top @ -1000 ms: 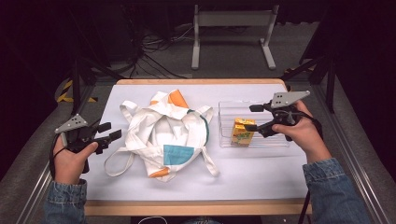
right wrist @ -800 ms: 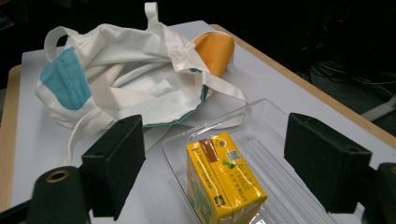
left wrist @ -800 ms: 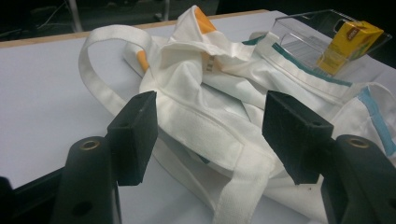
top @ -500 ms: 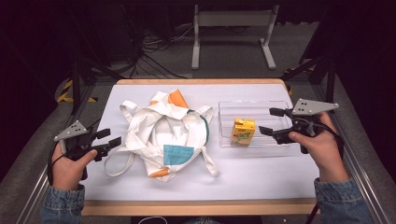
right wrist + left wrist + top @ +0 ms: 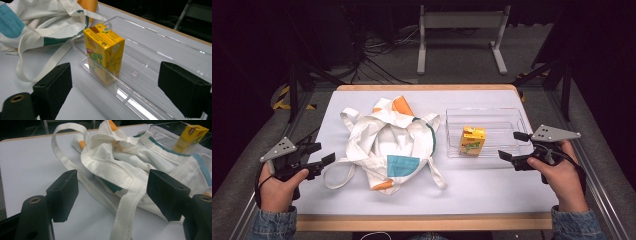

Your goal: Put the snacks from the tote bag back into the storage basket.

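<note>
A crumpled white tote bag (image 5: 387, 142) with orange and teal patches lies mid-table. Right of it a yellow juice carton (image 5: 472, 141) stands upright in a clear plastic tray (image 5: 507, 117). My left gripper (image 5: 321, 153) hovers at the bag's left, its jaws just opened wide and pressing nothing. In the left gripper view, that gripper (image 5: 112, 180) looks over a bag strap (image 5: 125, 212) lying on the table. My right gripper (image 5: 511, 146) sits just right of the carton, jaws just opened. In the right gripper view, the right gripper (image 5: 117, 75) faces the carton (image 5: 105, 50), apart from it.
The white tabletop (image 5: 492, 185) has a wooden edge (image 5: 422, 222) at the near side. Metal rails run along both sides. Beyond the far edge, a grey stand (image 5: 459, 20) and cables sit on the floor. The tray's (image 5: 155, 65) right half holds nothing.
The right gripper has let go of the carton and drawn back right and toward me, leaving it standing in the tray. The left gripper has eased slightly left and down.
</note>
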{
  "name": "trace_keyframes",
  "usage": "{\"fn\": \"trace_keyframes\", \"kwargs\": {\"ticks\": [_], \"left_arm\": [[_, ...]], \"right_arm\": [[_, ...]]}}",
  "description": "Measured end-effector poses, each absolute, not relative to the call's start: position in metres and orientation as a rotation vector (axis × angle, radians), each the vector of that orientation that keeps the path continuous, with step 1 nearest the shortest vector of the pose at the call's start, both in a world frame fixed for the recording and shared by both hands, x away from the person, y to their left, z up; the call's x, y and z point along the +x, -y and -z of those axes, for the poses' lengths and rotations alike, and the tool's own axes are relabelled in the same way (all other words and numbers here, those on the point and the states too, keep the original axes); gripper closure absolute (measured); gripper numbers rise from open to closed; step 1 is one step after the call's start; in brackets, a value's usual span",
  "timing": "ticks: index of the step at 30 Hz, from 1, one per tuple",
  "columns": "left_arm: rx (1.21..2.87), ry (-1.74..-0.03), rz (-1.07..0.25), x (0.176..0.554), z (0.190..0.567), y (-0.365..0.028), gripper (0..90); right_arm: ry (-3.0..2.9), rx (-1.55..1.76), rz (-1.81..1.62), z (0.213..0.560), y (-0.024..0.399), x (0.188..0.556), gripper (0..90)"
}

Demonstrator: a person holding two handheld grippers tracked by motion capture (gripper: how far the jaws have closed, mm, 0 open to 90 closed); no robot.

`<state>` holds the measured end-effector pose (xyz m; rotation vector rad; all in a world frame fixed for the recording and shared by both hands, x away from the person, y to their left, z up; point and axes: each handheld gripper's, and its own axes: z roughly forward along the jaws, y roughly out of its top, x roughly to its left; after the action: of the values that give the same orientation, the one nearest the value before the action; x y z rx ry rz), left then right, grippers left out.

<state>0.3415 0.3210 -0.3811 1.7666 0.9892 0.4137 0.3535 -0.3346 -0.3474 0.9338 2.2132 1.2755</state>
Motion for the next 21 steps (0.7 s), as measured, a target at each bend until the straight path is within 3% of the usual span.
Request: {"fn": "trace_keyframes", "kwargs": {"ticks": [21], "left_arm": [[1.841, -0.99, -0.403, 0.347, 0.389, -0.32, 24.8]], "right_arm": [[-2.276, 1.224, -0.989, 0.387, 0.346, 0.353, 11.1]]}}
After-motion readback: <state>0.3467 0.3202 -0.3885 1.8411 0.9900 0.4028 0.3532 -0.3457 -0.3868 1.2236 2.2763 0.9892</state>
